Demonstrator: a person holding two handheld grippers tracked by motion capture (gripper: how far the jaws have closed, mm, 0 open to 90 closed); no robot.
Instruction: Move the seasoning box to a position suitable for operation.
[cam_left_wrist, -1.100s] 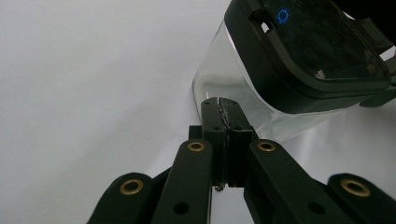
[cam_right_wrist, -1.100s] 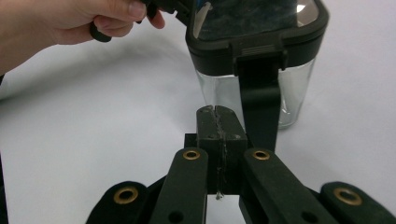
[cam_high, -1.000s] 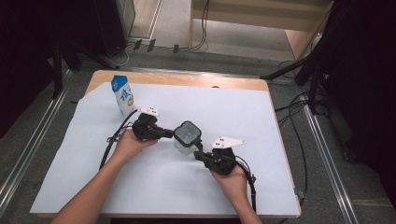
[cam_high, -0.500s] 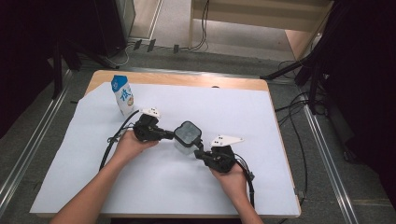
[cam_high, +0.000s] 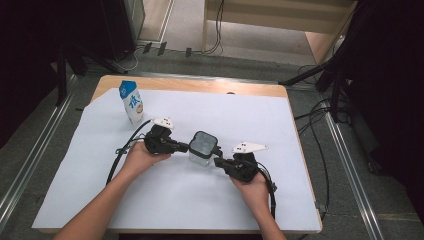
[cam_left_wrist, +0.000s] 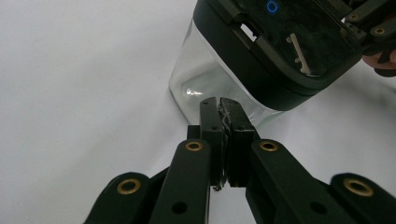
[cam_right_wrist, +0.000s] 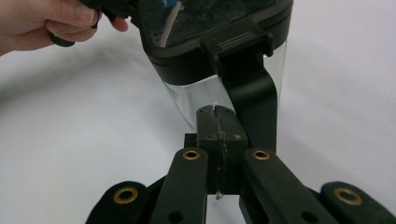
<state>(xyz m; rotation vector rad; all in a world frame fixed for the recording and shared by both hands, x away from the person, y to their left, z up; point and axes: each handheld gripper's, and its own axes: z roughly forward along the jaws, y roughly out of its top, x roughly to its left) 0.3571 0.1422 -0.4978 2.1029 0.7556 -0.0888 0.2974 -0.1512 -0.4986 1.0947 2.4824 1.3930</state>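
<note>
Mid-worktop (cam_high: 300, 200) sits a clear jar (cam_high: 202, 155) with a black lid (cam_high: 203, 142), milk carton (cam_high: 131, 101) well apart at the back left. Left claw (cam_high: 186, 148) is pinched fully closed, empty, tips at the jar's glass wall. Right claw (cam_high: 218, 162), likewise closed and empty, noses against the side latch (cam_right_wrist: 250, 88). Step looks like bracing and unlatching; next move probably needs the right tips under the latch to pry.

Closed right claw (cam_right_wrist: 218, 112) against clear dark-lidded container (cam_right_wrist: 219, 51)
</note>
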